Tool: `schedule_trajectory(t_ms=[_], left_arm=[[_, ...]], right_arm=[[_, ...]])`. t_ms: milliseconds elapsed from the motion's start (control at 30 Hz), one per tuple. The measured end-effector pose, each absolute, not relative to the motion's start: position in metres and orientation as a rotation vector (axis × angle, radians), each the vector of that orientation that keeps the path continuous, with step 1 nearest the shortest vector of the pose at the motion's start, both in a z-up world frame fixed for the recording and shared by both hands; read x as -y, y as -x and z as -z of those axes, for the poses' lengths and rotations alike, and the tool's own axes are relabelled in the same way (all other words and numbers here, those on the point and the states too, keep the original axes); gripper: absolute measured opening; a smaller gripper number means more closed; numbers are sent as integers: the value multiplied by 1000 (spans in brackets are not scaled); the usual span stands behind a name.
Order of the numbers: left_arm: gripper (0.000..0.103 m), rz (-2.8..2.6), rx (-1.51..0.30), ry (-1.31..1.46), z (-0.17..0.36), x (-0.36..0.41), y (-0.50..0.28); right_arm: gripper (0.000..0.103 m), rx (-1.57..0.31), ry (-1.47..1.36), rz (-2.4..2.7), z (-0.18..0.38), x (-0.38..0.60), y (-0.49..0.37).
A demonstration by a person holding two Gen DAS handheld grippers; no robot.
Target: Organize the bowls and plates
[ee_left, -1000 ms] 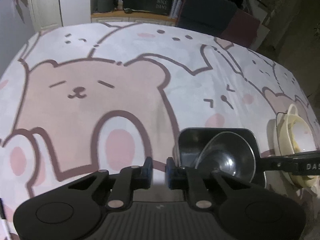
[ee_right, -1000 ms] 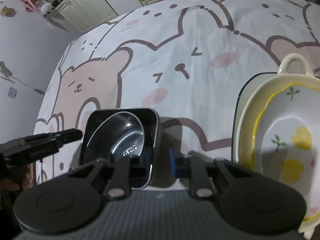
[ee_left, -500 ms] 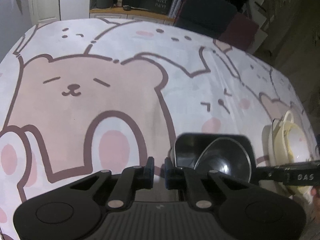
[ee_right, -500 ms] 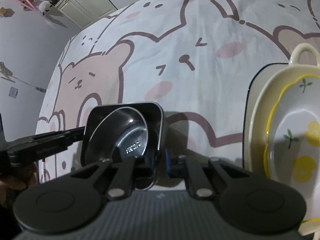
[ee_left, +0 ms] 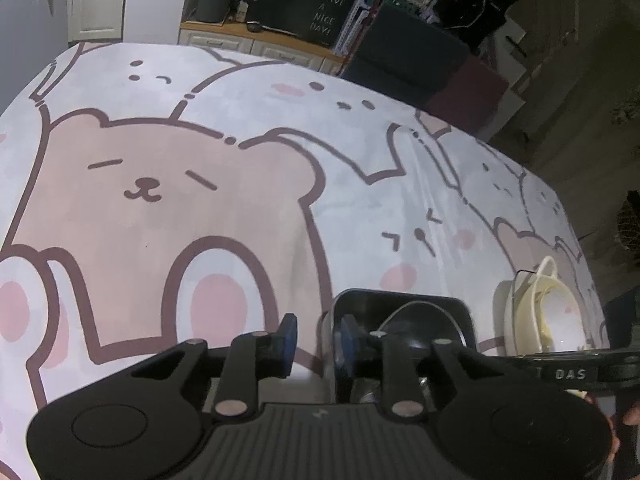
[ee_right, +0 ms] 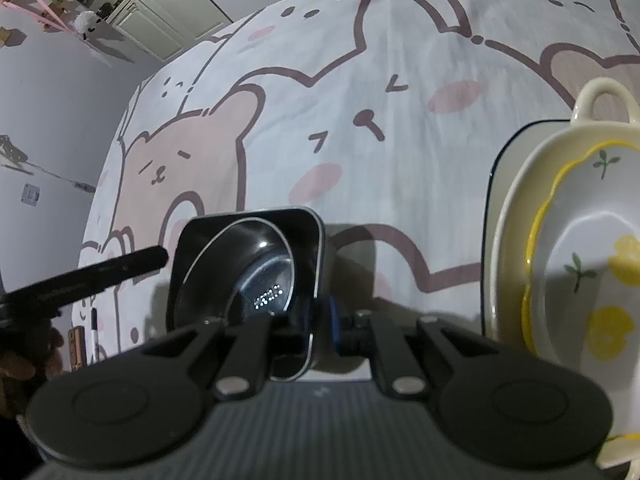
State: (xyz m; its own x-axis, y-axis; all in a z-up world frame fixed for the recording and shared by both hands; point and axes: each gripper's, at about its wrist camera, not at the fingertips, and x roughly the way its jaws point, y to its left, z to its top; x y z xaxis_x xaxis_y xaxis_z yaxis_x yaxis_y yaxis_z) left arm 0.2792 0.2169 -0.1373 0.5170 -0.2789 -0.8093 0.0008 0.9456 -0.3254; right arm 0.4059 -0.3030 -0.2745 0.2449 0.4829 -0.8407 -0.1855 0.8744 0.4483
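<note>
Square metal tray (ee_right: 316,236): dark, with rounded corners, sitting on the desk (ee_left: 240,152) over a cartoon-bear cloth.

Round steel bowl (ee_right: 256,268): lying tilted inside the tray.

Right gripper (ee_right: 320,322): jaws pinching the tray's near right wall, one finger inside, one outside, pads pressing on the metal.

Left gripper (ee_left: 316,340): jaws have just been opening and are standing apart, the tray's left wall passing between them; the blue pads (ee_left: 288,338) are not pressing on it.

Stacked crockery: a cream handled dish (ee_right: 516,216) is carrying a white bowl with yellow rim and lemon print (ee_right: 588,248), resting on a dark-edged plate (ee_right: 494,184). The stack is standing just right of the tray, apart from it.
</note>
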Motion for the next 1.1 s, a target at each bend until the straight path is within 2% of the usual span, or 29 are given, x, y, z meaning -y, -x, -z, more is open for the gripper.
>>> schedule_trajectory(t_ms=[300,533,800,1100], left_arm=[[24,187,-1126,158,157,-196,-282],[5,205,-1114,151,159,-190,-278],[4,192,-1090,166,151,-188,-271],[4,197,-1007,213,118,-175,-258]], right_arm=[[13,-1250,-270,-467,275,301,-405],[10,-1246,-236,-480,277,292,-403],[8,-1213,-194,-484,270,292,-397],[8,-1135,-186,-512,241,311,-387]])
